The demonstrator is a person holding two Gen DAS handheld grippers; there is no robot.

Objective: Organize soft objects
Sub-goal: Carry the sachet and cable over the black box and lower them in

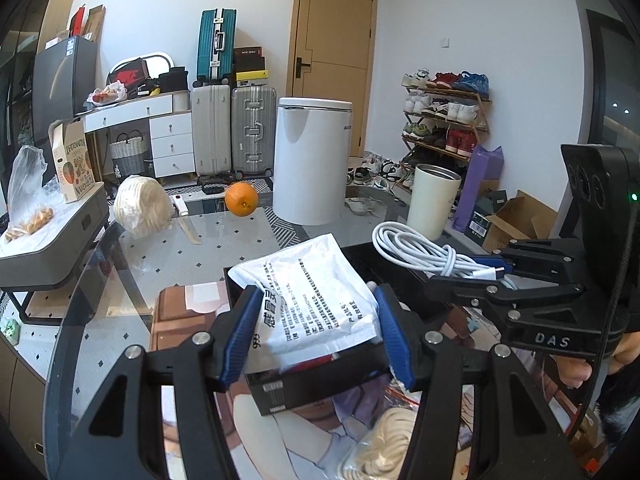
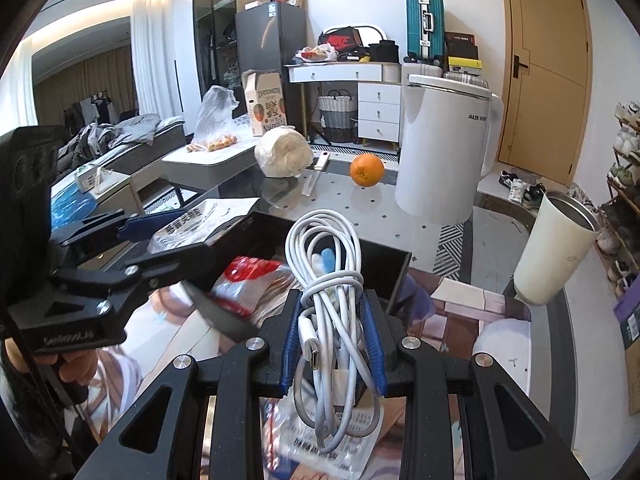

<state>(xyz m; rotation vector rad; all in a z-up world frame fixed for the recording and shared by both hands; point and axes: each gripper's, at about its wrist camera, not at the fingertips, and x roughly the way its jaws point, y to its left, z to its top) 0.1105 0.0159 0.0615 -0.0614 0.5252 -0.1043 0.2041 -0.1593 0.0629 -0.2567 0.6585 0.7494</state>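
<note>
Sorting looks midway: left claw (image 1: pixel 314 334) grips a sachet (image 1: pixel 316 292) and right claw (image 2: pixel 332 340) pinches a cable (image 2: pixel 332 280), both above the black box (image 2: pixel 384 272), while yarn (image 1: pixel 142 206) waits beyond it on the desk (image 1: pixel 240 240).

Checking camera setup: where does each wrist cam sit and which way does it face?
Left wrist: on the left gripper, looks along its fingers at the white sachet it holds; the right gripper shows at right.
Right wrist: on the right gripper, shut on the white cable; the left gripper shows at left.
Shared: black box, orange, white bin.
</note>
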